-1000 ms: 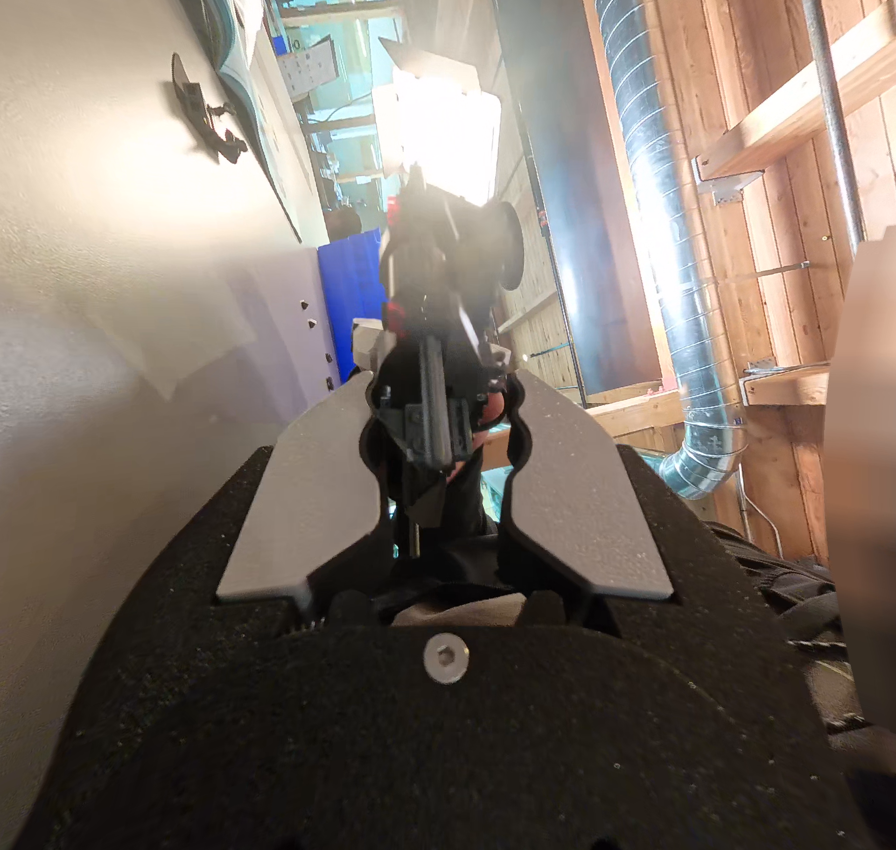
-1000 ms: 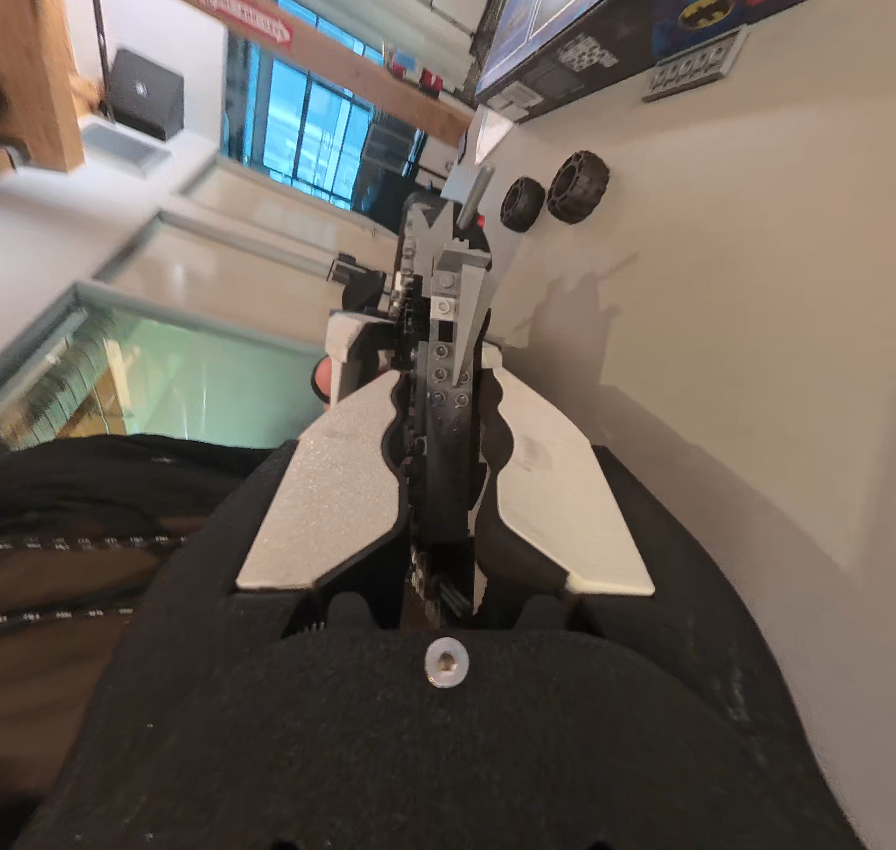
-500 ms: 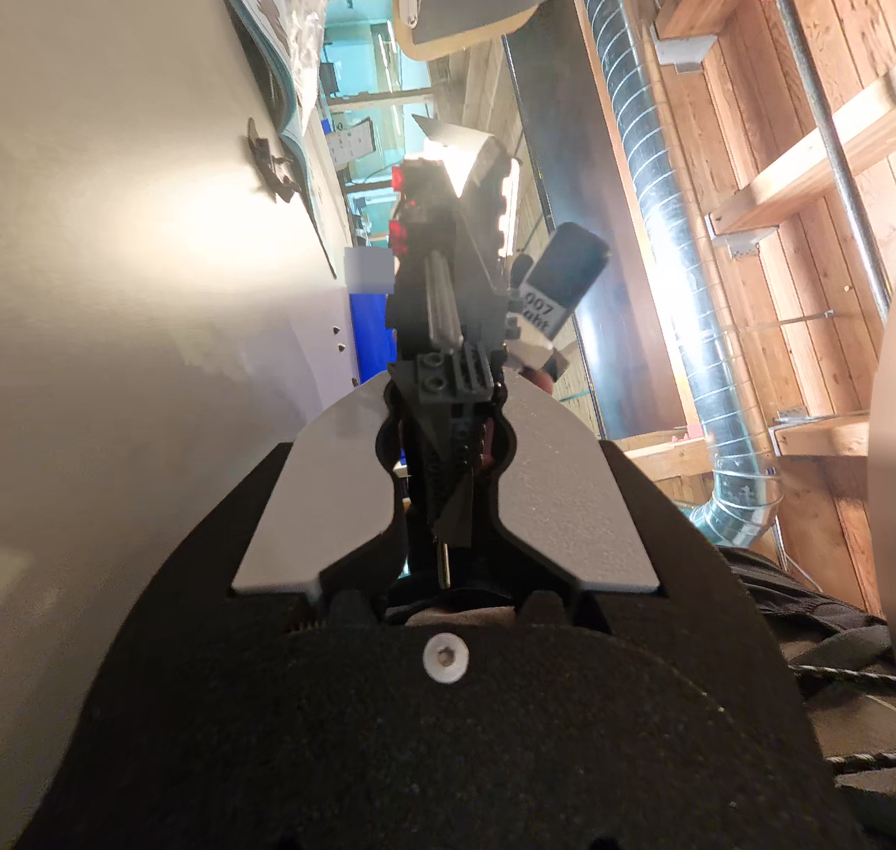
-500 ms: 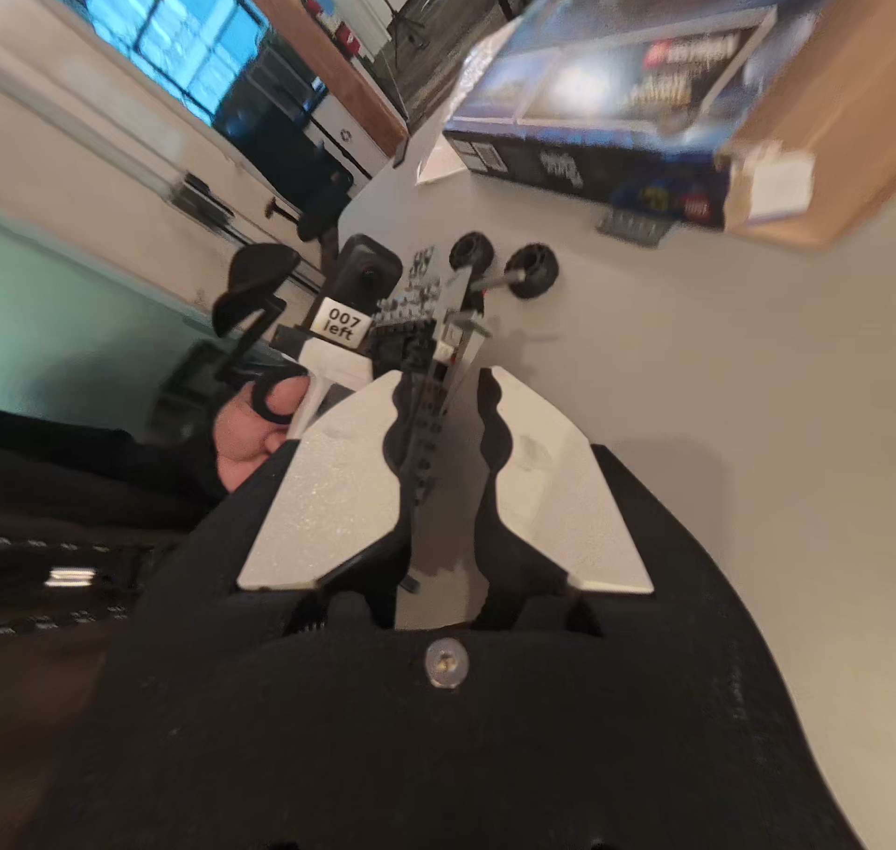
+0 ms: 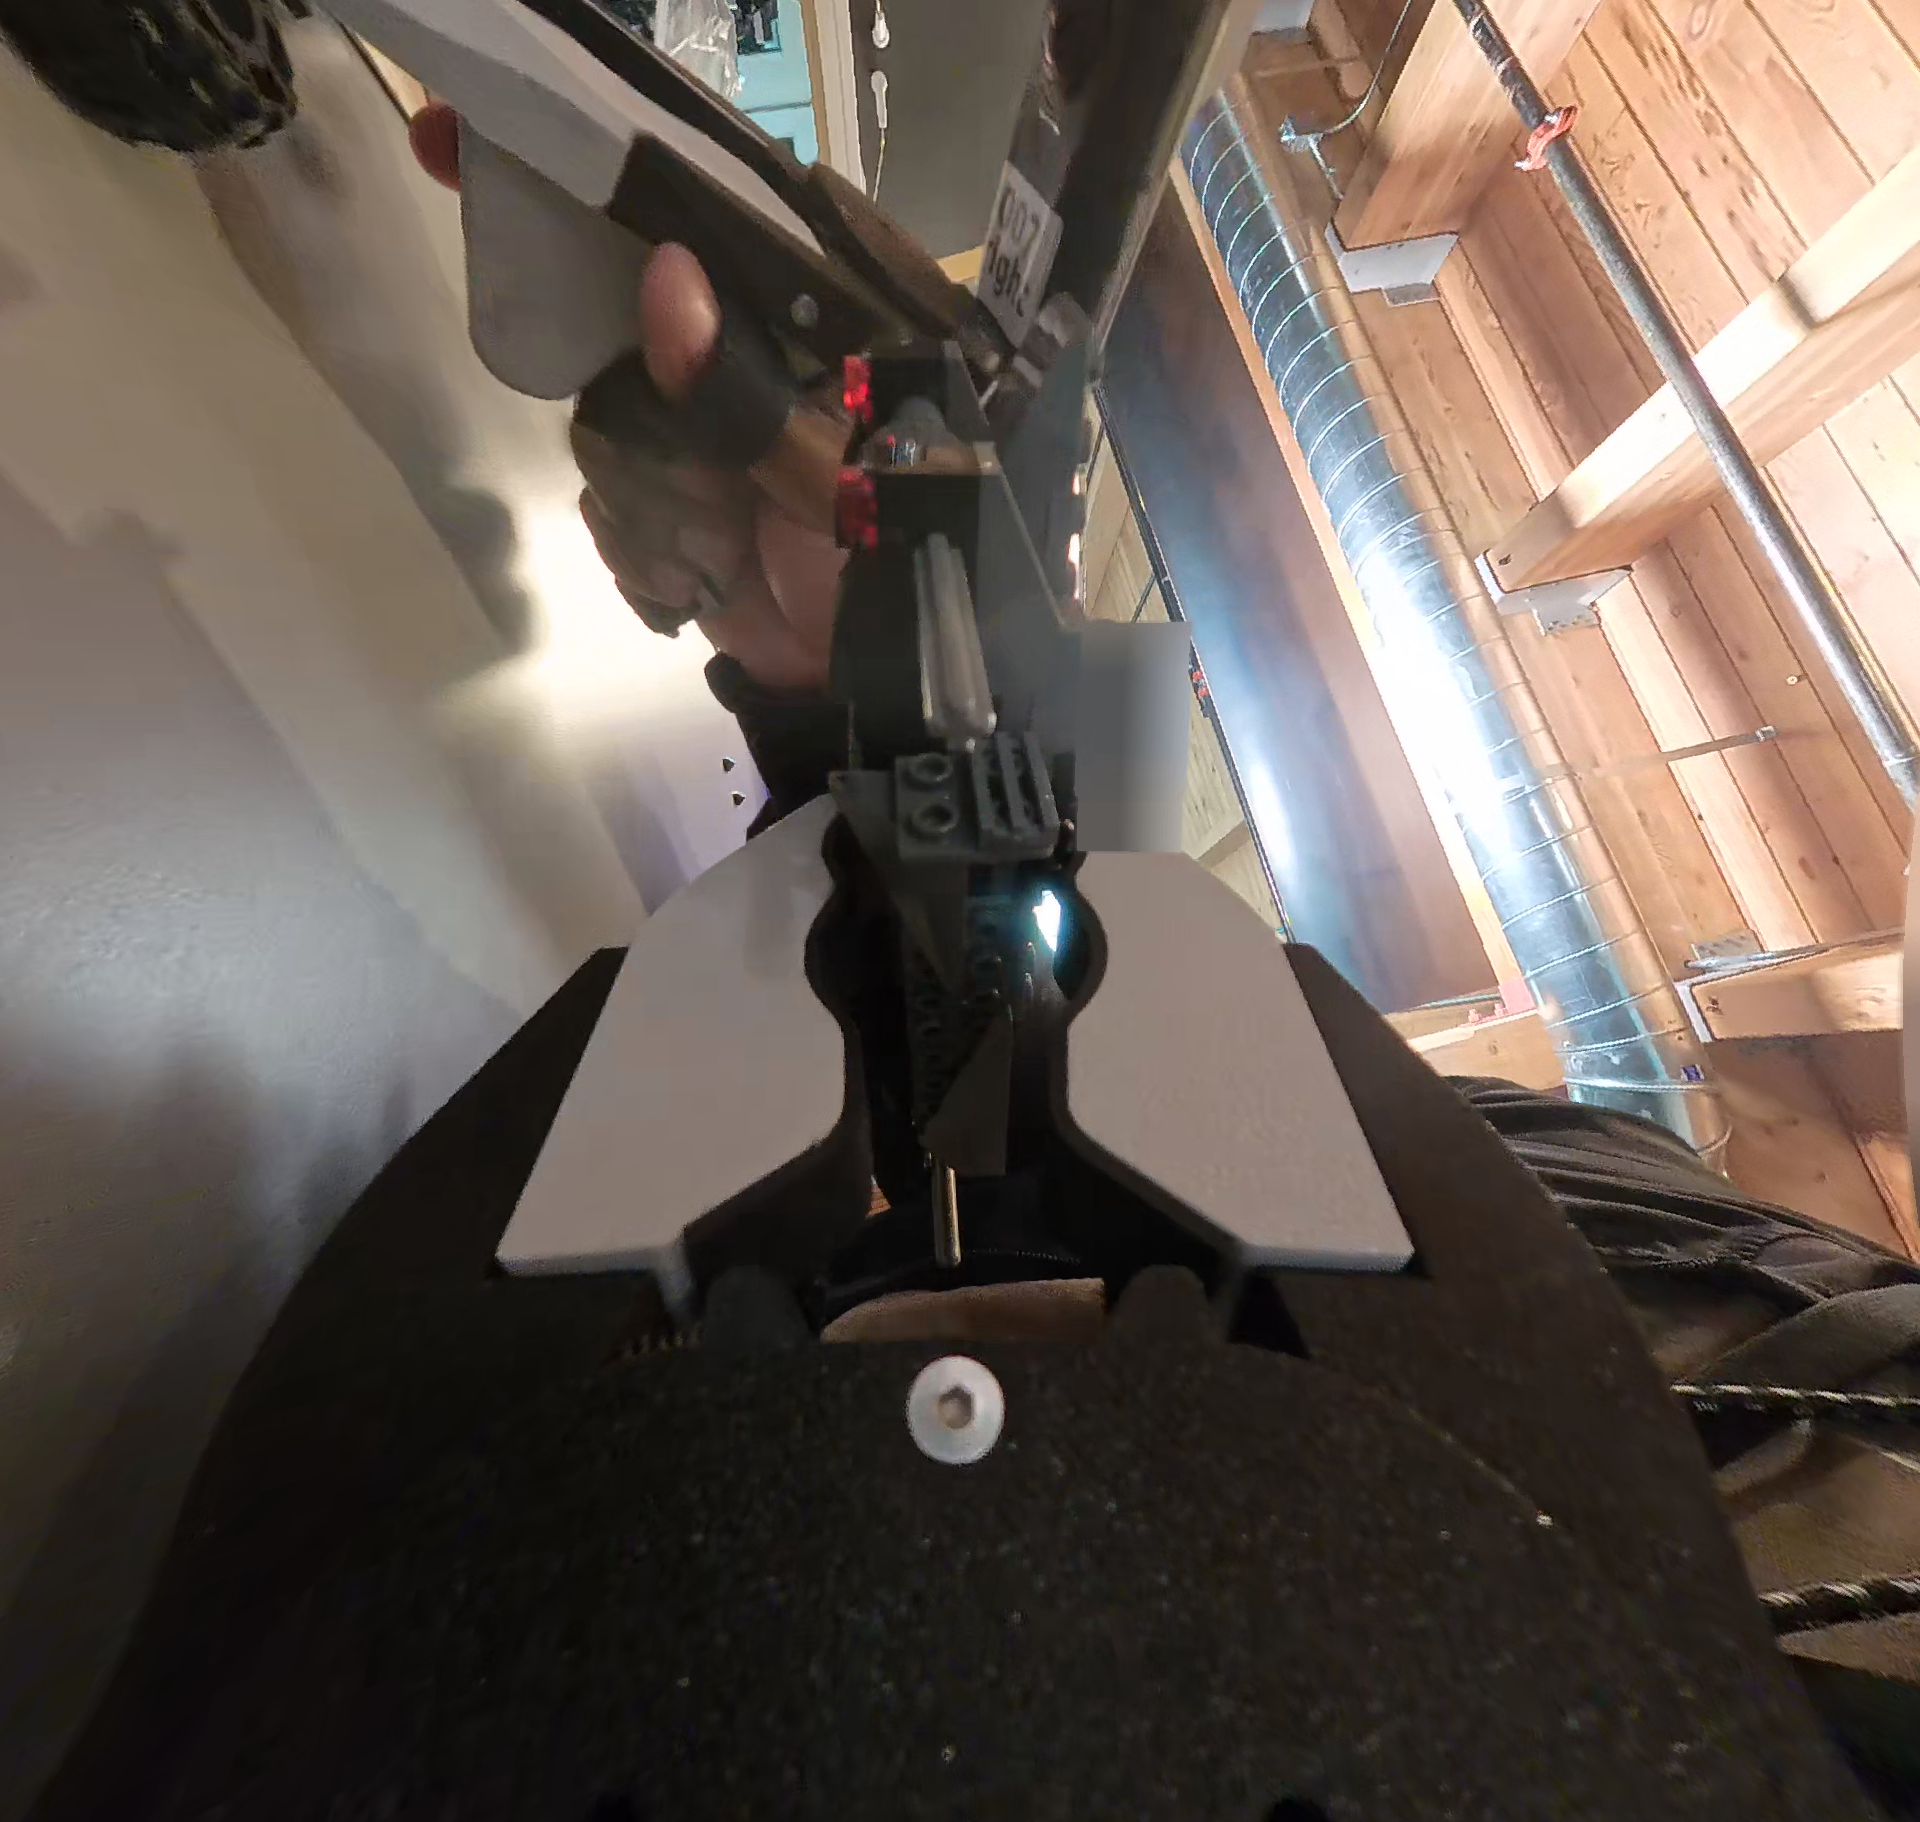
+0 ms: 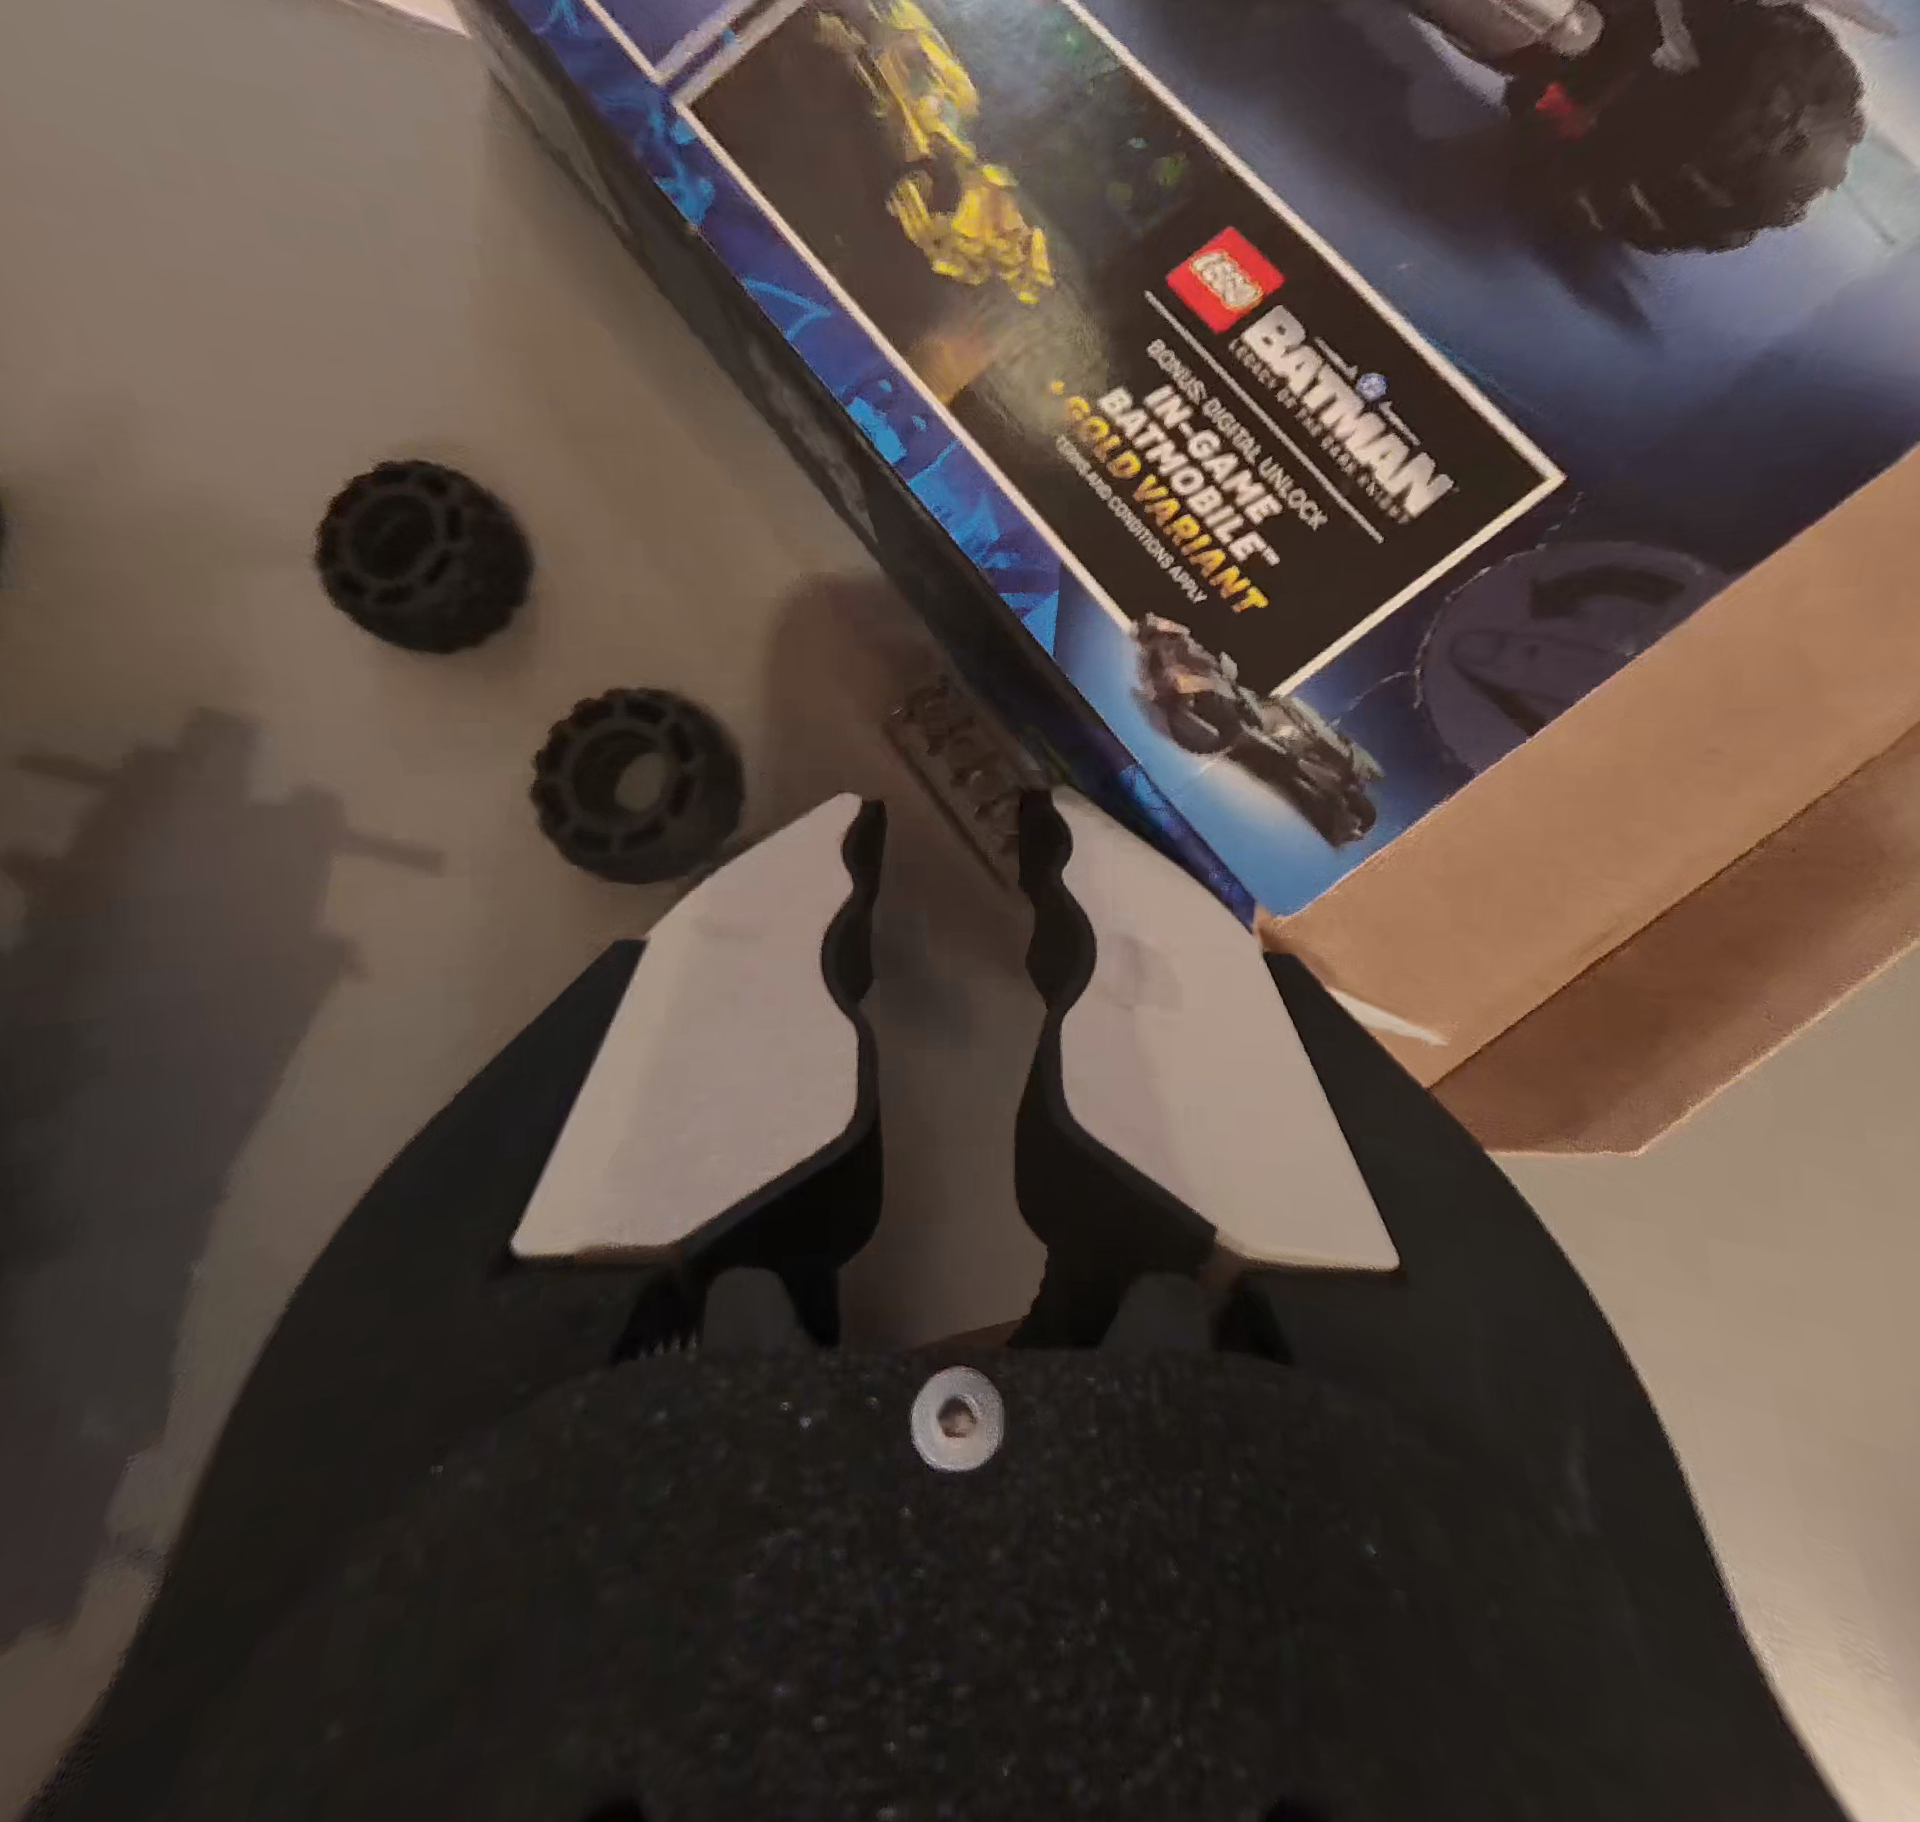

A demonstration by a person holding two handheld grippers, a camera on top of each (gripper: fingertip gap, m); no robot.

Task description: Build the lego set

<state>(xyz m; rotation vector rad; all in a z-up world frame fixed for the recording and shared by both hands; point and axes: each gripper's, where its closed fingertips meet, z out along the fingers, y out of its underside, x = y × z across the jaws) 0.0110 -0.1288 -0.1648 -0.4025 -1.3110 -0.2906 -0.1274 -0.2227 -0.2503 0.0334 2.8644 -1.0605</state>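
Black ribbed wheels (image 6: 424, 554), blue box (image 6: 1143, 318), dark grey brick model (image 5: 956, 754).

The dark brick model (image 5: 940, 806) runs down between the left claw (image 5: 956, 899)'s fingers, its lower end lost in shadow there. Beyond it, the right claw (image 5: 499, 68) is smeared by motion and cut off at the top edge. In the right wrist view, a small grey studded plate (image 6: 961, 764) just ahead of the claw tips is too blurred to make out, its near end hidden by the right finger (image 6: 1049, 868). The printed box (image 6: 1143, 318) runs off the top edge.
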